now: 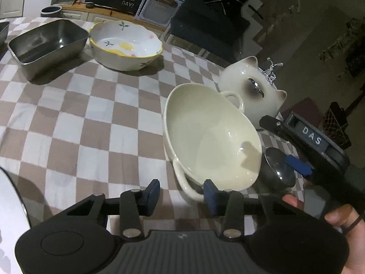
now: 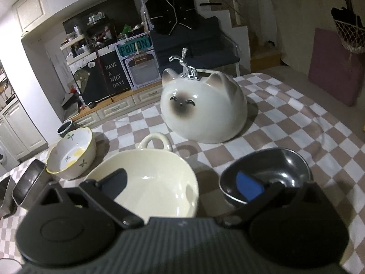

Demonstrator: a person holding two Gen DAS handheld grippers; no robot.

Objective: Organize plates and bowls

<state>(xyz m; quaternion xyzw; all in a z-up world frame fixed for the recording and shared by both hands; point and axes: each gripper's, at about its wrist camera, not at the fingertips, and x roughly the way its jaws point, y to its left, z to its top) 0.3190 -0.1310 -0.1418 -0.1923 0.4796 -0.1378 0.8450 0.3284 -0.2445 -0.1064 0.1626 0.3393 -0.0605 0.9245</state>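
Left gripper [image 1: 180, 191] sits part open, its right pad beside the near handle of the cream two-handled bowl [image 1: 212, 134], gripping nothing. Right gripper [image 2: 182, 182] gapes wide and empty, cream bowl ahead-left, small steel bowl [image 2: 267, 173] ahead-right.

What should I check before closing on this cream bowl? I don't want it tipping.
1. Left claw open: ok.
2. Cream bowl near handle between the left claw's pads: ok, not yet pinched.
3. Right claw open: ok.
4. Right claw placement: not ok; one finger is over the cream bowl, the other over the small steel bowl.
5. Cream bowl empty: ok.
6. Cat-shaped bowl clear of the far handle: cannot tell.
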